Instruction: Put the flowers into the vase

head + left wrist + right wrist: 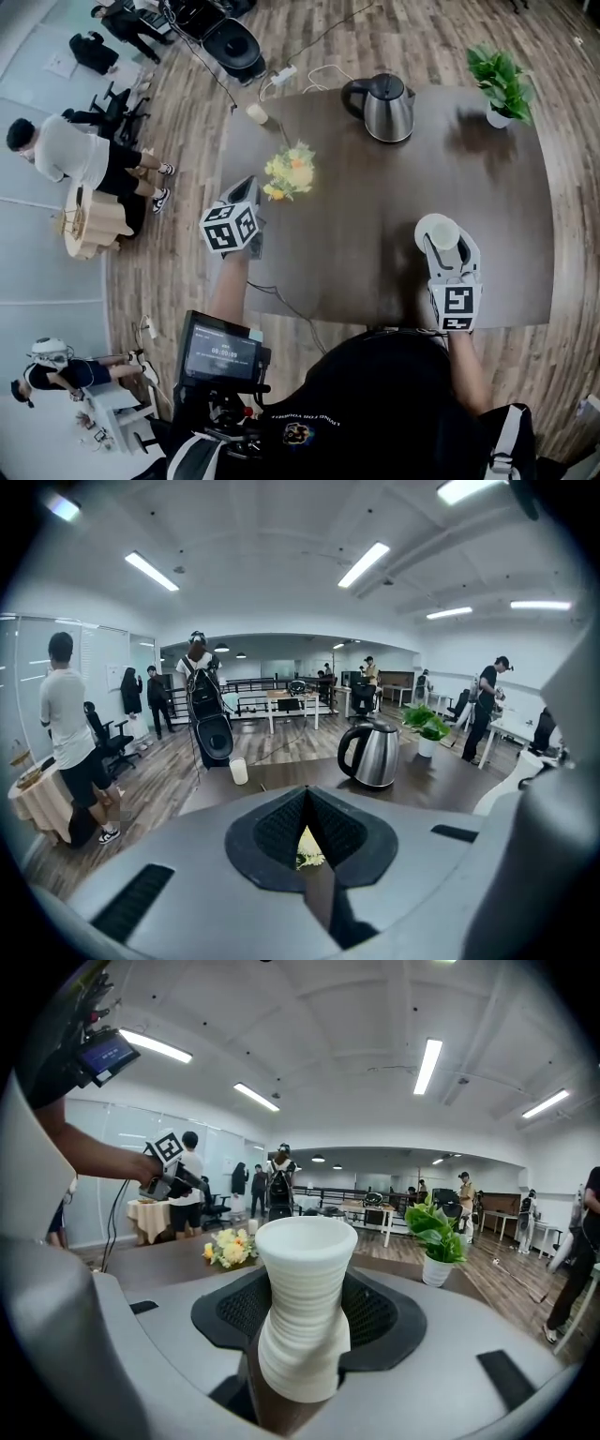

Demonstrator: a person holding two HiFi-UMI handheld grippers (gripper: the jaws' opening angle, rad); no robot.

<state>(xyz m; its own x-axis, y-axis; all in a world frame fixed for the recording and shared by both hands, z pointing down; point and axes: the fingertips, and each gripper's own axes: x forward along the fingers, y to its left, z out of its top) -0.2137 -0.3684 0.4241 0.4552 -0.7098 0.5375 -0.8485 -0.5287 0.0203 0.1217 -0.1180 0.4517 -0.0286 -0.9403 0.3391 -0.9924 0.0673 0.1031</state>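
Note:
A bouquet of yellow and white flowers (289,173) lies on the dark table (375,244), toward its left side. My left gripper (251,192) hovers just short of the bouquet with its jaws shut and its tips pointing at the blooms. I see no stem pinched between them. Through the gap under its jaws, the left gripper view shows a bit of the flowers (309,857). My right gripper (442,246) is closed around a white ribbed vase (305,1302), which it holds upright near the table's front right. The flowers (230,1247) and the left gripper (167,1181) also show in the right gripper view.
A steel kettle (386,106) stands at the back middle of the table and a potted plant (502,86) at the back right corner. A small white cup (256,113) sits at the back left. People stand and sit on the wooden floor to the left.

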